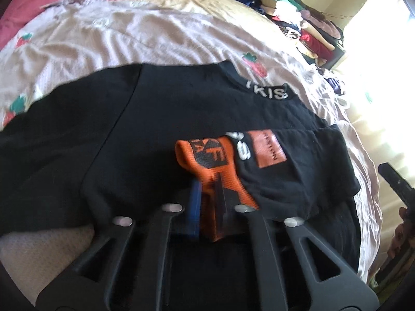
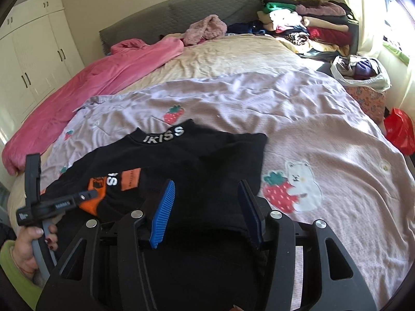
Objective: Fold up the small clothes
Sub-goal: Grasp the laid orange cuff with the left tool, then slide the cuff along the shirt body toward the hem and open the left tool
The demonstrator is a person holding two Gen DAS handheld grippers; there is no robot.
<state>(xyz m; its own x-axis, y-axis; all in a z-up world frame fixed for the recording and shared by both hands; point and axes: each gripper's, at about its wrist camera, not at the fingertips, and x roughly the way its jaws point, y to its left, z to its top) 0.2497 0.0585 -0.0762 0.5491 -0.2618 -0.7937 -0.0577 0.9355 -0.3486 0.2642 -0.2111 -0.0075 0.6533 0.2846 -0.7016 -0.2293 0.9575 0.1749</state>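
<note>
While clamped on the orange cuff (image 1: 207, 176), left gripper (image 1: 207, 194) pins that sleeve across the black sweater (image 1: 129, 134), lying flat on the near part of the strawberry bedspread (image 2: 298, 119). Right gripper (image 2: 207, 204) released, jaws wide apart, hovering over the sweater's near hem. Judged mid-fold, first sleeve going in. Next: lay cuff flat, let go, then take the other sleeve. Farther right, white plastic bag (image 2: 384, 80) stuffed with clothes, contents unclear; folded stack (image 2: 306, 23) beyond, by the headboard.

Left gripper (image 1: 207, 197) clamped; right gripper (image 2: 207, 207) fingers spread.
</note>
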